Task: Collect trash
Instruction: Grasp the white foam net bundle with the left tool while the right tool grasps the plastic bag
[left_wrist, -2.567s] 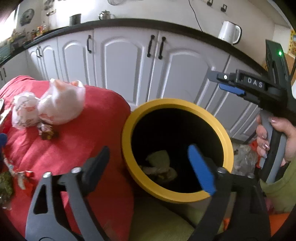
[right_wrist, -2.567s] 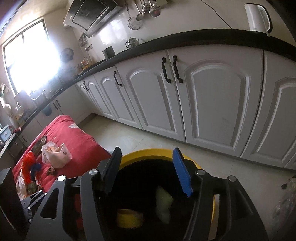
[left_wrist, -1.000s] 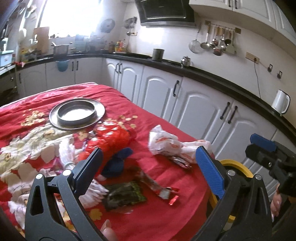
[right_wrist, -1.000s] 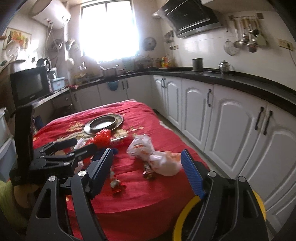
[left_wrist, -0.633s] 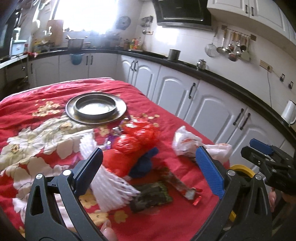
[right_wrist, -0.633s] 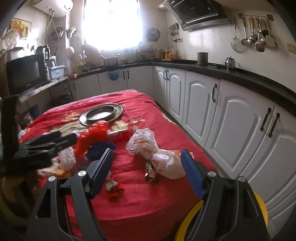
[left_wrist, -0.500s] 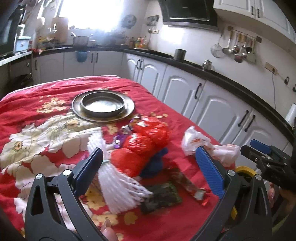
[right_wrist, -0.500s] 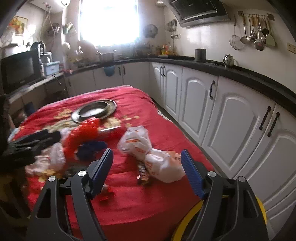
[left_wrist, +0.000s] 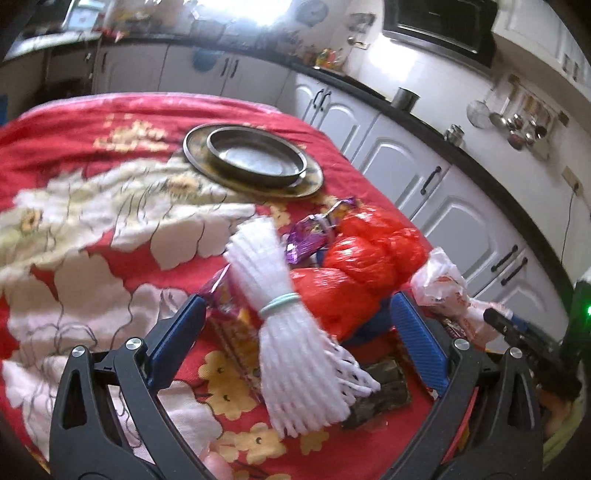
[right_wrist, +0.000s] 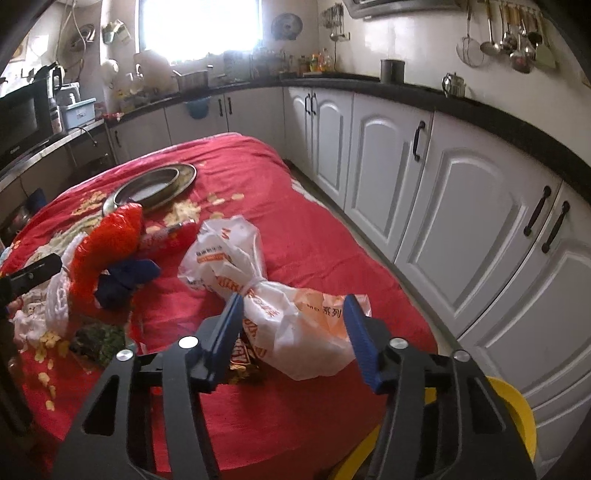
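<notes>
Trash lies on a red flowered tablecloth. My left gripper is open, its jaws either side of a white foam net bundle tied with a pale band. Beside the bundle lie a red plastic bag, a purple wrapper and a dark green packet. My right gripper is open, its jaws around a knotted white plastic bag with orange print. A brown snack wrapper lies under that bag. The yellow bin's rim shows at the lower right.
A metal plate with a shallow bowl stands at the table's far side. White cabinets under a black counter run along the right. A blue cloth lies by the red bag. The table edge drops off near the bin.
Both grippers have moved from over the bin to the table. The left has closed in on the foam net bundle, the right on the white plastic bag. Both stay open.
</notes>
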